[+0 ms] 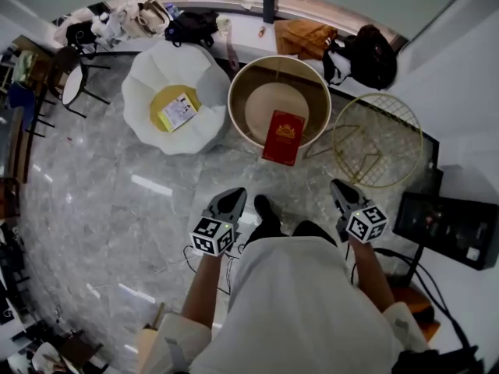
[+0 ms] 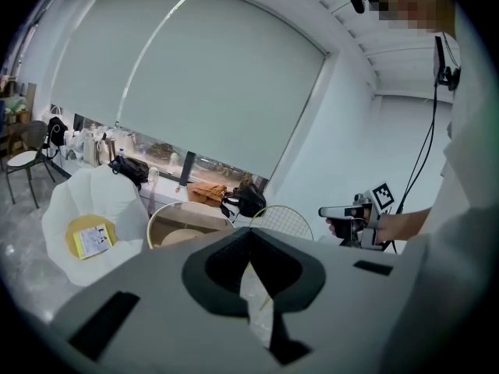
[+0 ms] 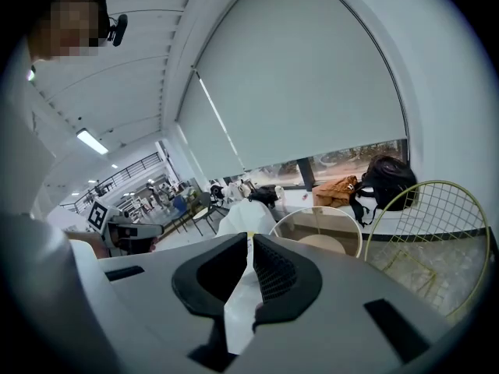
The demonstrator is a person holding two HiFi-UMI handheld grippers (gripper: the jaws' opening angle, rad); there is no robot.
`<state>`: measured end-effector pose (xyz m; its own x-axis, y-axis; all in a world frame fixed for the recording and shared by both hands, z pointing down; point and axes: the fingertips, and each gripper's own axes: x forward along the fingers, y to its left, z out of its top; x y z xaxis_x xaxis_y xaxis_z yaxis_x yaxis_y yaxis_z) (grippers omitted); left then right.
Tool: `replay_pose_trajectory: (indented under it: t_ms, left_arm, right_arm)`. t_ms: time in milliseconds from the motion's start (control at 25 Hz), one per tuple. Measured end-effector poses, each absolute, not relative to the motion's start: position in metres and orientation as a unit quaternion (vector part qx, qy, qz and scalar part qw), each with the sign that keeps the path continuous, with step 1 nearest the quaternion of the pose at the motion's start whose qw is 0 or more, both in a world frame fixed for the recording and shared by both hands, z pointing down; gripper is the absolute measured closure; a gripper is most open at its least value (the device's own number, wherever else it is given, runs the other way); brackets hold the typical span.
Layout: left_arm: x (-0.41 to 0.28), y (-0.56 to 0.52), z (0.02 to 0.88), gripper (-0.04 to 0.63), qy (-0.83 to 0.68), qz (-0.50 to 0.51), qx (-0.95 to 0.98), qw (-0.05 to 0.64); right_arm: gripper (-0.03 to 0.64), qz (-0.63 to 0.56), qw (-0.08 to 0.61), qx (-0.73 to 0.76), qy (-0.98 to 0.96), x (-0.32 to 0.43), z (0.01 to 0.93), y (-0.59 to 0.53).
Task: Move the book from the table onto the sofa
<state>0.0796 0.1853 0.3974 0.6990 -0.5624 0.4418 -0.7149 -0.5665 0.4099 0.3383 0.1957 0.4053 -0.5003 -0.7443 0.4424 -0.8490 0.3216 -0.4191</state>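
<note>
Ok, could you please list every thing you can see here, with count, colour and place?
round table: 1, beige, centre
book: 1, red, at its near edge
sofa: 1, white, left of round table
cushion: 1, yellow, on sofa
booklet: 1, pale, on cushion
wire table: 1, gold, right of round table
bag: 1, brown, by window
backpack: 1, black, beside bag
left tool: 1, grey, shut, empty
right tool: 1, grey, shut, empty

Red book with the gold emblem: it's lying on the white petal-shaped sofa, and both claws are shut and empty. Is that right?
Not quite. The red book with the gold emblem lies across the near rim of the round beige table, not on the white petal-shaped sofa; the head view shows it. The left claw and right claw are shut and empty, as you said.
</note>
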Motion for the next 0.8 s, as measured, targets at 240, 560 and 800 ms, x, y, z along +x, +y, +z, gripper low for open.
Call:
replay_pose_trajectory:
  t_ms: [240,560,800]
  left_arm:
    - [0.072,0.167,0.408,0.594,-0.346,0.124,0.88,0.302]
    - [0.073,0.152,0.425,0.594,-0.339,0.114,0.875,0.327]
    - [0.081,0.134,0.45,0.593,-0.339,0.124,0.867,0.343]
  right_arm:
    - [0.571,0.316,0.092,0.499,-0.802,0.318,0.412,0.183]
    - [0.571,0.328,0.111,0.498,-0.795,0.316,0.429,0.168]
    - [0.571,0.345,0.121,0.486,-0.794,0.32,0.457,0.141]
